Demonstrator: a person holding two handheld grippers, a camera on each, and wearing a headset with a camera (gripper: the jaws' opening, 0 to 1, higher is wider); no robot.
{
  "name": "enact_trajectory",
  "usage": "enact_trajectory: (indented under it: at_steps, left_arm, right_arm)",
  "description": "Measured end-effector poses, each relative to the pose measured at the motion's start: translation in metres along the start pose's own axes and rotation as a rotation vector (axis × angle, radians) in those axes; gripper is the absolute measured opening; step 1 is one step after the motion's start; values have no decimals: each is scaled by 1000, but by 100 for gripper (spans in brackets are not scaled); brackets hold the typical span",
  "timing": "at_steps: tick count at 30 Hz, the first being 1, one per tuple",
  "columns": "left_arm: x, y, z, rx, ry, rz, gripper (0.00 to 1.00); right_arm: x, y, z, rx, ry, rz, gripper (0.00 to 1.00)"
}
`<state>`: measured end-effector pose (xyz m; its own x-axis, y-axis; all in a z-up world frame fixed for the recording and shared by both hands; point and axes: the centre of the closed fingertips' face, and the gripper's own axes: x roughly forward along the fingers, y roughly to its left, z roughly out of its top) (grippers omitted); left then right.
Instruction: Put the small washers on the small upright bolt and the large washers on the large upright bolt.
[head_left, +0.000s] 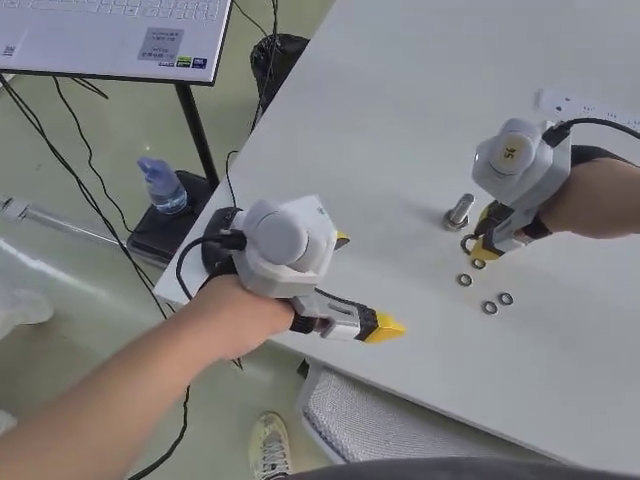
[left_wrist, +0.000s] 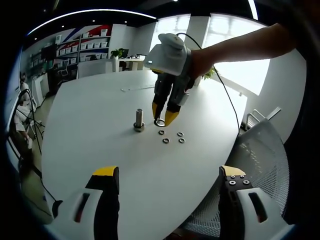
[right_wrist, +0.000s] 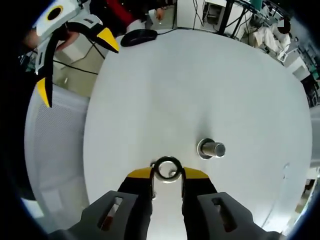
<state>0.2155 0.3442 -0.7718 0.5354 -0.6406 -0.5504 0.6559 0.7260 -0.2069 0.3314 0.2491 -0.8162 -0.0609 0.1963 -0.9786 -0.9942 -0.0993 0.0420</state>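
The right gripper (right_wrist: 167, 173) is clenched on a large washer (right_wrist: 167, 159), which is pinched across its outer rim so that the hole is kept clear. The ring is judged light, stiff and slick: thin, smooth metal, easily dropped. It is held just on the near side of the upright bolt (right_wrist: 213, 148), a plain steel post. Small washers (head_left: 490, 307) are scattered flat on the smooth white table (head_left: 400, 120), nearer again. The left gripper (left_wrist: 169, 172) is held released and empty, well apart to the left.

Left gripper (head_left: 363, 283) spread, right gripper (head_left: 478, 250) clamping washer (right_wrist: 167, 159)
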Motion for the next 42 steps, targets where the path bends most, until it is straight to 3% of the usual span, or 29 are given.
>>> enact_trajectory:
  at_steps: [7, 15, 23, 42]
  left_arm:
    - [-3, 4, 1, -6, 2, 14, 84]
    - [-2, 3, 0, -6, -2, 24, 91]
    - [-2, 4, -3, 1, 11, 15, 94]
    - [-2, 5, -3, -4, 12, -5, 90]
  right_arm:
    - [-11, -6, -5, 17, -5, -19, 21]
    - [-17, -23, -9, 44, -22, -37, 21]
    - [-21, -37, -2, 77, -38, -44, 21]
    - [-21, -56, 18, 41, -35, -72, 21]
